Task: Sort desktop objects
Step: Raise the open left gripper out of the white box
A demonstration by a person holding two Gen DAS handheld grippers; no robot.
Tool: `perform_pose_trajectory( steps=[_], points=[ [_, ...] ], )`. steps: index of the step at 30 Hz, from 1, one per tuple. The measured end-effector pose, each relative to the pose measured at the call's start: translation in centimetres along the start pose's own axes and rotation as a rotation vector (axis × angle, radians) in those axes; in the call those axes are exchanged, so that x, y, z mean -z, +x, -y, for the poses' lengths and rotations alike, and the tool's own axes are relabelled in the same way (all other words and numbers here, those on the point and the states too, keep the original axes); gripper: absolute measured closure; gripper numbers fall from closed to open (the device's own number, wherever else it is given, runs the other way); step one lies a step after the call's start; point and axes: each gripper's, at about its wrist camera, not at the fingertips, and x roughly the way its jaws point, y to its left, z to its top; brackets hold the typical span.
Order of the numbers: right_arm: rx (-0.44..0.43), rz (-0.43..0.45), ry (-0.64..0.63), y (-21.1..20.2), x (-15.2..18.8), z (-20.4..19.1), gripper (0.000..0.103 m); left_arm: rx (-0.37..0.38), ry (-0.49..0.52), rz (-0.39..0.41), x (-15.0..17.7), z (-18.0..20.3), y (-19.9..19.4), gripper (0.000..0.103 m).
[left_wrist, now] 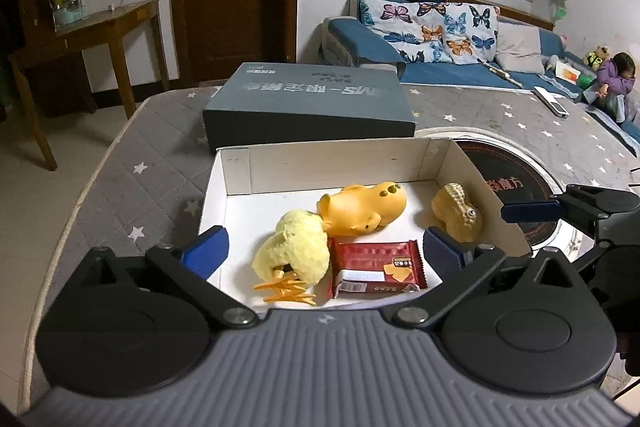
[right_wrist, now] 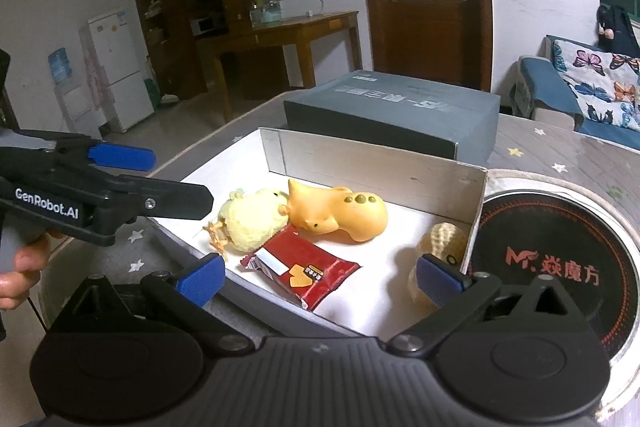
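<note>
An open white cardboard box [left_wrist: 336, 163] holds a fluffy yellow chick toy [left_wrist: 294, 251], an orange rubber animal toy [left_wrist: 364, 209], a peanut-shaped toy [left_wrist: 458, 217] and a red snack packet [left_wrist: 378, 269]. My left gripper [left_wrist: 324, 249] hovers open at the box's near edge, its blue pads [left_wrist: 208, 251] clear of the chick and the packet. My right gripper [right_wrist: 320, 279] is open too, above the near right corner, with the packet [right_wrist: 300, 271] below the gap and the peanut toy [right_wrist: 440, 243] beside its right pad. Neither gripper holds anything.
A dark grey lidded box [left_wrist: 308, 103] stands right behind the white box. A round black cooktop with a white rim [right_wrist: 552, 251] lies to its right. The table wears a grey starred quilt [left_wrist: 120, 187]. A remote [left_wrist: 552, 101] lies far right; a person [left_wrist: 616, 75] sits by the sofa.
</note>
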Motion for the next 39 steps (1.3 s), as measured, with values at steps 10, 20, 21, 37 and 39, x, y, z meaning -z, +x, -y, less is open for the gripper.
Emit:
perform_pose_trajectory(
  steps=[10,20,21,37,39],
  points=[
    [0.007,0.012,0.000,-0.8,0.5,-0.4,0.000,-0.017,0.005,-0.005,0.4,0.8,-0.4,0.000],
    [0.020,0.012,-0.001,-0.9,0.7,-1.1,0.000,-0.077,0.015,0.016,0.8,1.4,-0.8,0.000],
    [0.024,0.011,-0.001,-0.9,0.7,-1.1,0.000,-0.083,0.014,0.019,0.8,1.4,-0.9,0.000],
    [0.053,0.008,0.021,-1.0,0.6,-1.0,0.000,-0.141,0.030,0.026,0.6,1.5,-0.5,0.000],
    [0.056,0.009,0.024,-1.0,0.6,-0.9,0.000,-0.145,0.030,0.020,0.6,1.4,-0.3,0.000]
  ],
)
